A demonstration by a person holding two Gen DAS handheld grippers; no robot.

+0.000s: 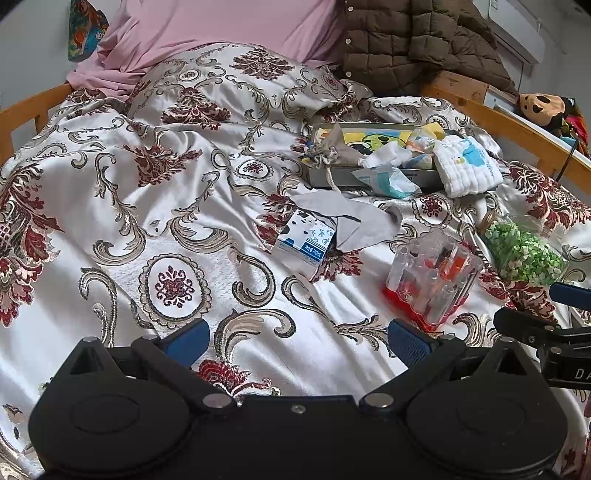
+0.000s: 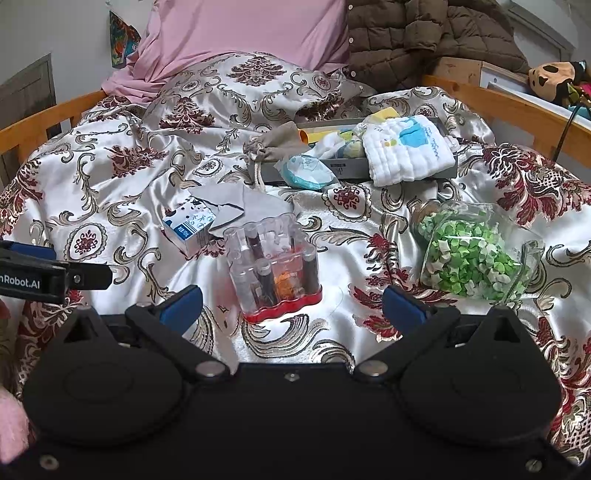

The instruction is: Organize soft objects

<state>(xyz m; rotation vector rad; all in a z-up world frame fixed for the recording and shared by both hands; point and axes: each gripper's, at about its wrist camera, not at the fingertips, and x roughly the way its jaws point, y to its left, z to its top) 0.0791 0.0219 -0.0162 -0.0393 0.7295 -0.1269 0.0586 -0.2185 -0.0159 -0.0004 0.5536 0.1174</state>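
A grey tray (image 1: 332,176) (image 2: 351,170) lies on the bed. It holds a white quilted cloth (image 1: 469,166) (image 2: 406,153), a beige drawstring pouch (image 1: 327,149) (image 2: 277,142), small socks and a blue-white packet (image 1: 388,181) (image 2: 308,171). A grey cloth (image 1: 347,218) (image 2: 240,205) lies draped over a small milk carton (image 1: 304,240) (image 2: 190,225) in front of the tray. My left gripper (image 1: 299,338) is open and low over the bedspread. My right gripper (image 2: 291,306) is open, with nothing held, just behind a clear case of vials.
A clear case of vials (image 1: 432,277) (image 2: 275,269) with a red base and a clear bag of green paper stars (image 1: 524,251) (image 2: 472,254) lie on the patterned bedspread (image 1: 147,206). Wooden rails (image 2: 509,101) border the bed. A pink pillow (image 2: 243,33) and brown jacket (image 2: 424,33) lie behind.
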